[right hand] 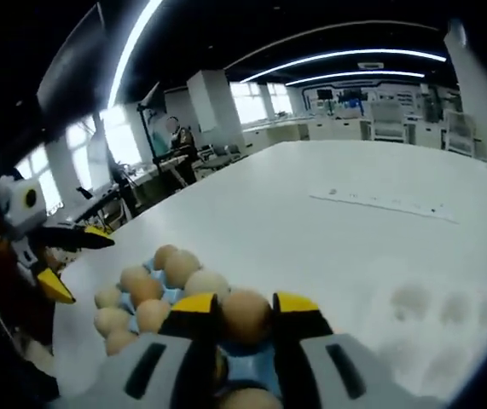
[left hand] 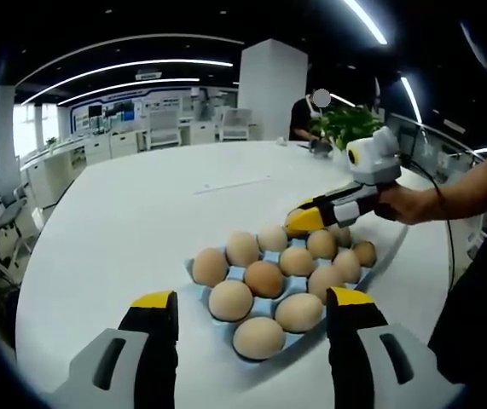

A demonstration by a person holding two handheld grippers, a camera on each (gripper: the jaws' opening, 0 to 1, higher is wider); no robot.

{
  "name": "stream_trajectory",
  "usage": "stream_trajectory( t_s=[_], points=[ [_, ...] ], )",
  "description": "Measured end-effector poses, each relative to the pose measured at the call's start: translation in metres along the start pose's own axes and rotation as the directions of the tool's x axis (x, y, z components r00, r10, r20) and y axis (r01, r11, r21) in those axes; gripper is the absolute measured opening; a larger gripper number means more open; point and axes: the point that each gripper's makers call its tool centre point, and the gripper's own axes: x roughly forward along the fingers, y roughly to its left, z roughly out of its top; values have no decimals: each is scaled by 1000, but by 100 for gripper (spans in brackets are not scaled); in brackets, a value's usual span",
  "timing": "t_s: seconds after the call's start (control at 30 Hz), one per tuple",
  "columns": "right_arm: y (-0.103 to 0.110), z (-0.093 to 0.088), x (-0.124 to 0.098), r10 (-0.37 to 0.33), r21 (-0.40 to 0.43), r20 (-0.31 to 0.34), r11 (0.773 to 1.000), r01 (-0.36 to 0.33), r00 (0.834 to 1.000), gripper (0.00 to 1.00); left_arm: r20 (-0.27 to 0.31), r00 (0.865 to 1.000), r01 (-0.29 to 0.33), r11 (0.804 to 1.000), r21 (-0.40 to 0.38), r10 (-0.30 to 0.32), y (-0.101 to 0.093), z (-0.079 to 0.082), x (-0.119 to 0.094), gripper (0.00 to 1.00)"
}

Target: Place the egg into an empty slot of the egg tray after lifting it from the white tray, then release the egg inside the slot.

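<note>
- Left gripper view: the left tool [left hand: 247, 300] stands wide open at bottom centre, grasping nothing; its yellow-tipped jaws flank the near end of the pale blue egg tray [left hand: 199, 292], which is full of smooth tan eggs on the glossy white tabletop [left hand: 141, 213].
- Right gripper view: the right tool [right hand: 245, 311], at bottom centre, is clenched on one brown egg [right hand: 245, 315], held over the tray's near edge.
</note>
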Motion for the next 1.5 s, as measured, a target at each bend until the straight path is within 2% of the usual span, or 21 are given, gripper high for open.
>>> stream_trajectory(
  t_s=[0.07,0.67,0.9,1.13,1.3,1.5],
  points=[
    [0,0,1,13,17,3,1000,-13,1000,25,0,1000,0,1000,1,0,0,0,0,70],
    [3,0,0,28,-6,1,1000,-28,1000,24,-2,1000,-7,1000,7,7,-3,1,-2,69],
    [3,0,-2,35,2,10,999,-35,999,26,0,1000,-9,1000,6,9,-4,2,-2,69],
    [4,-1,-13,39,44,39,998,-40,998,27,4,1000,-7,1000,9,7,-6,4,-2,69],
    [3,-2,-26,36,24,76,999,-38,996,32,3,1000,-6,1000,12,6,-6,5,-2,69],
    [-9,-3,-48,5,22,116,1000,-7,993,32,5,1000,-6,1000,10,6,-4,5,-2,69]
  ],
)
